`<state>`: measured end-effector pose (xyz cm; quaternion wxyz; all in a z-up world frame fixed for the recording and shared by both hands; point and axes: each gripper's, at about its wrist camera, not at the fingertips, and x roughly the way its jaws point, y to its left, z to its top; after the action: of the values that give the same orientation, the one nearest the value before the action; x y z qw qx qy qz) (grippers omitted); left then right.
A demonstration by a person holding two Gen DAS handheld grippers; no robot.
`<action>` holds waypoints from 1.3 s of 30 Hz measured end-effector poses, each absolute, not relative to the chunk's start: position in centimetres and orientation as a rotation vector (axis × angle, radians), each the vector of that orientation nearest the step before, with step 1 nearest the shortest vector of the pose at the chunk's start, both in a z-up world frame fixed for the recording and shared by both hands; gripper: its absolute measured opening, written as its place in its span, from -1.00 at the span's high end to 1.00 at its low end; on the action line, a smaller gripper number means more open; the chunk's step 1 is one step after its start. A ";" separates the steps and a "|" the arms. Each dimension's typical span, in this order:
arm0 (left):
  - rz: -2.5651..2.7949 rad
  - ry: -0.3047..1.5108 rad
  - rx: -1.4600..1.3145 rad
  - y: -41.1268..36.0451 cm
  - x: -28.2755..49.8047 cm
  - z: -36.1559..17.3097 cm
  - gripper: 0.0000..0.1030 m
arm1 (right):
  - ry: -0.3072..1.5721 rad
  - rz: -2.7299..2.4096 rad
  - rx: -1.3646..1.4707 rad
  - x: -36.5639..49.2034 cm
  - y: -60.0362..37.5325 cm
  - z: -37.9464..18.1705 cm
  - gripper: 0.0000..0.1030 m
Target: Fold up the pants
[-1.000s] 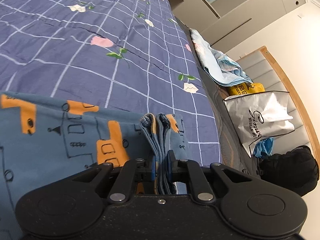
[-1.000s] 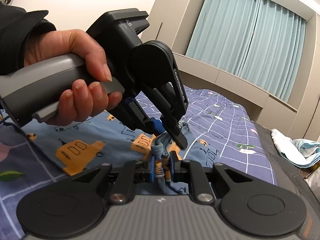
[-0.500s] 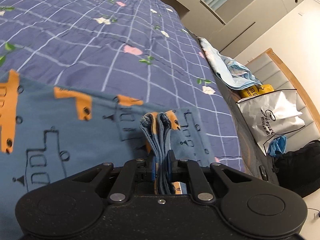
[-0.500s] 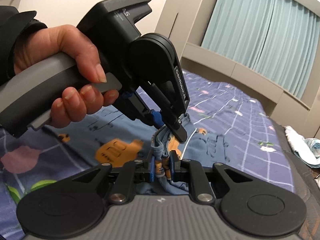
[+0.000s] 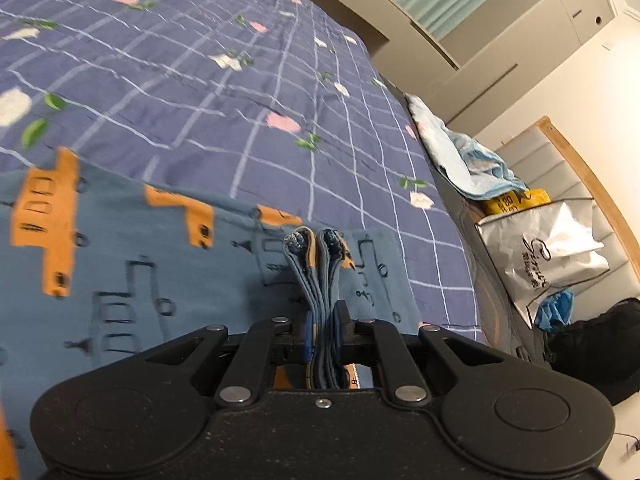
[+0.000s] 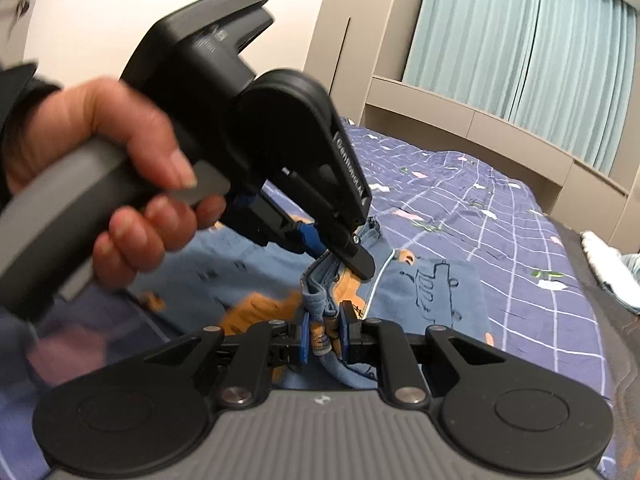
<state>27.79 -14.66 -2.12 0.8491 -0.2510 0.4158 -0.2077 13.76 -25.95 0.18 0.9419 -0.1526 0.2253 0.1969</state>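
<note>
Both jaws pinched narrow on bunched hem of pants (image 5: 120, 280): left gripper (image 5: 323, 322), right gripper (image 6: 325, 334). Held side by side, presumably to carry edge toward 12 o'clock across bed (image 5: 200, 92).

Soft matt cloth pants (image 5: 132, 280), woven quilt (image 5: 200, 92), glossy crinkled bag (image 5: 548, 256)

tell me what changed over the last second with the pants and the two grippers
Both grippers carried the pants further across the bed; more of the quilt's far end now shows. Nothing was taken or released: the left gripper and right gripper stay clamped on bunched fabric, close together.
</note>
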 end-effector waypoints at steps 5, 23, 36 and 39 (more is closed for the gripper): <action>-0.406 0.838 -0.519 -11.2 26.6 -0.8 0.81 | 0.436 0.449 -0.278 13.2 -23.7 1.6 0.68; -0.313 0.830 -0.597 -0.4 22.9 -3.1 0.81 | 0.466 0.591 -0.353 12.1 -13.8 1.4 0.68; -0.297 0.795 -0.678 1.1 22.0 -4.7 -0.21 | 0.506 0.558 -0.326 11.4 -13.3 -0.1 -0.13; -0.276 0.768 -0.644 0.9 21.3 -4.2 -0.48 | 0.500 0.515 -0.317 10.8 -14.3 -0.3 -0.42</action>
<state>21.27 0.94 -4.21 0.8678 -0.3078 0.3671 -0.1317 10.75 -14.30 -0.27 0.9240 -0.1543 0.2437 0.2511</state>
